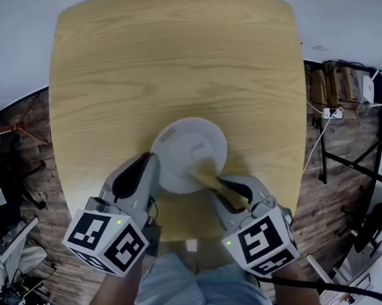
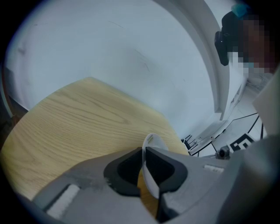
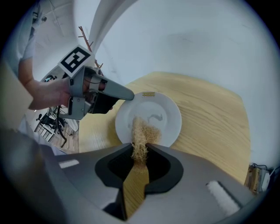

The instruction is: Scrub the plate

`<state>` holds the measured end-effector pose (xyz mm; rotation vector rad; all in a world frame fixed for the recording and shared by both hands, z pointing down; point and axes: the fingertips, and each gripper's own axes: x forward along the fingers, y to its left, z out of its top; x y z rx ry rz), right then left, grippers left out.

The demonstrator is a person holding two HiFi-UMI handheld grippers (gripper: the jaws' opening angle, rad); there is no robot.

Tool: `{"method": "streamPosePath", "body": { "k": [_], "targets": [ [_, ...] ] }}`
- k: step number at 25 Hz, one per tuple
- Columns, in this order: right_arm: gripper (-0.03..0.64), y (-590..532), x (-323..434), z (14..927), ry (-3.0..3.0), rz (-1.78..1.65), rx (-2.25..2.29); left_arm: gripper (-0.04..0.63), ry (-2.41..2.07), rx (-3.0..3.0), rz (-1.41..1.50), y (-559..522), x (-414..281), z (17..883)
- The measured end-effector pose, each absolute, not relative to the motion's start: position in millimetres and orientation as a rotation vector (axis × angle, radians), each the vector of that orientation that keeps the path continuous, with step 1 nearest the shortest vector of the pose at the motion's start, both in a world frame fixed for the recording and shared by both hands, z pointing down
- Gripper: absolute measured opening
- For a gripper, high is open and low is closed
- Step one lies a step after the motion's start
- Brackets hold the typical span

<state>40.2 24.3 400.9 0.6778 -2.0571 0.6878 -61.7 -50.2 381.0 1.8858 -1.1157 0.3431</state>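
The left gripper [image 1: 151,166] pinches the rim of the white plate [image 1: 191,148] with its 2 jaws, probably to stop it sliding on the table [image 1: 169,57], while the right gripper [image 1: 226,186] squeezes a brush [image 3: 141,133] so its bristles rub the plate's middle.

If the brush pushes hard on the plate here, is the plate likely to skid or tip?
Probably little skid: the left gripper is shut on the plate rim, though the smooth glaze on the table looks slippery. It looks rigid and likely breakable. The brush seems to bear inside the near rim; that could tip it, but the grip should resist.
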Motion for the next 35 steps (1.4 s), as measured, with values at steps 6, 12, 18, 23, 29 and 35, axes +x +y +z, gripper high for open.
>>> {"method": "streamPosePath", "body": {
  "k": [6, 12, 18, 23, 29, 35],
  "targets": [
    [0.071, 5.9, 64.3, 401.0, -2.017, 0.677, 0.766, 0.048, -1.106, 1.898, 0.358, -49.3, -57.8, 380.1],
    [0.071, -11.7, 69.2, 399.0, -2.010, 0.656, 0.806, 0.048, -1.094, 1.909, 0.366, -46.1, -56.2, 378.7],
    [0.072, -24.5, 59.5, 397.6, -2.016, 0.615, 0.796, 0.048, -1.105, 1.903, 0.356, -48.9, -59.8, 377.8],
    [0.071, -34.4, 50.0, 393.8, -2.042, 0.602, 0.794, 0.048, -1.085, 1.905, 0.359, -48.8, -53.7, 379.2],
    [0.072, -34.1, 25.4, 387.3, -2.095, 0.581, 0.749, 0.048, -1.075, 1.901, 0.358, -45.2, -52.9, 380.5],
    [0.072, -14.0, 3.3, 385.8, -2.128, 0.598, 0.648, 0.048, -1.075, 1.892, 0.357, -45.0, -54.3, 383.7]
  ]
}}
